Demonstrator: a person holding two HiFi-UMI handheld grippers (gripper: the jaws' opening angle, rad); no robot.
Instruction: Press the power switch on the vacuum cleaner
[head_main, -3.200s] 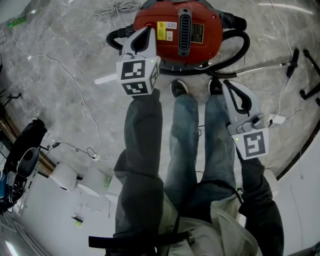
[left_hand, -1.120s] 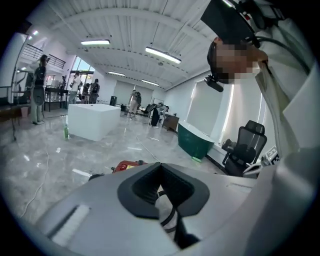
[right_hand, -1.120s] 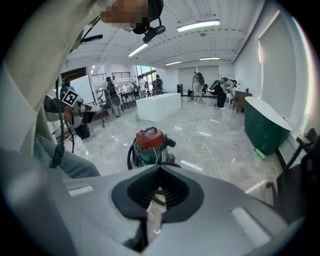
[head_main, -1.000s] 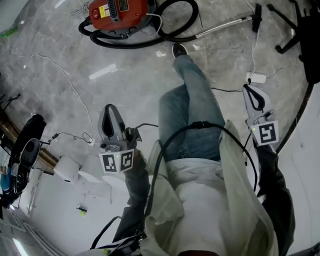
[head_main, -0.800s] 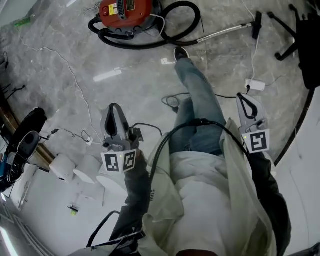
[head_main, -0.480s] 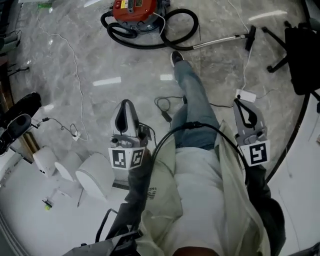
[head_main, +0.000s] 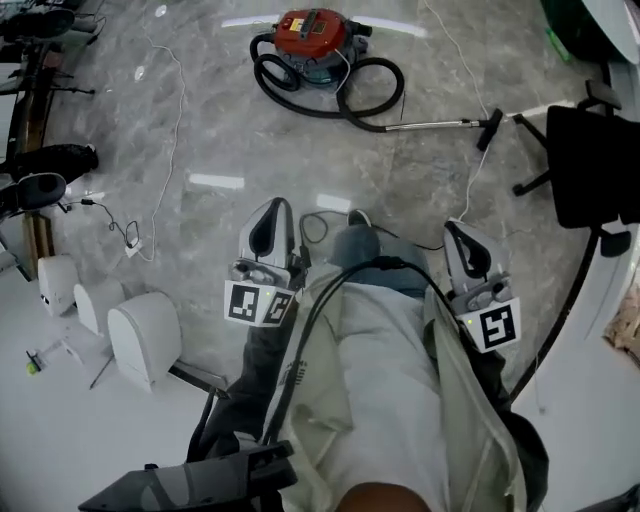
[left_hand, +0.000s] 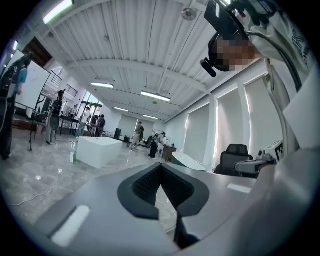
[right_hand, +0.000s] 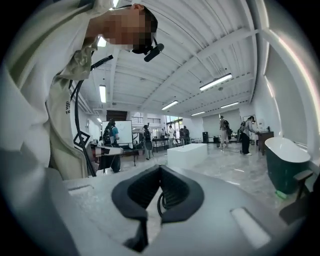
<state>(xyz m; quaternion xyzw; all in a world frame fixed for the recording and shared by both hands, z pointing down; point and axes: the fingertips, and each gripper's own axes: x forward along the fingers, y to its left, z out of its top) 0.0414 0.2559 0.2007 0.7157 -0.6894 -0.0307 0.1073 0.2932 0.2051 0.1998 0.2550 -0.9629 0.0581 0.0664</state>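
Sitting on the floor (head_main: 230, 140) near its far edge in the head view, the red vacuum (head_main: 315, 32) has its black hose (head_main: 335, 88) looped just in front of it. Its wand (head_main: 435, 124) runs off toward the right edge. The power switch is too small to pick out from here.

Both tongs are well apart from the machine, held close to the person's body. The left tongs (head_main: 275, 208) have their tips pressed together with nothing between them, and the right tongs (head_main: 453, 230) are closed and empty as well. Each gripper view looks out across the room and up at the ceiling, not at the vacuum.

No press looks to be in hand at this moment, so this reads as a stand-off from the task. The next move would call for walking up to the machine, finding the switch on its top, and bringing one closed tip straight down on it while stepping clear of the hose. A black chair (head_main: 590, 165) stands at the right edge, and a thin cord (head_main: 176, 110) trails along the left.
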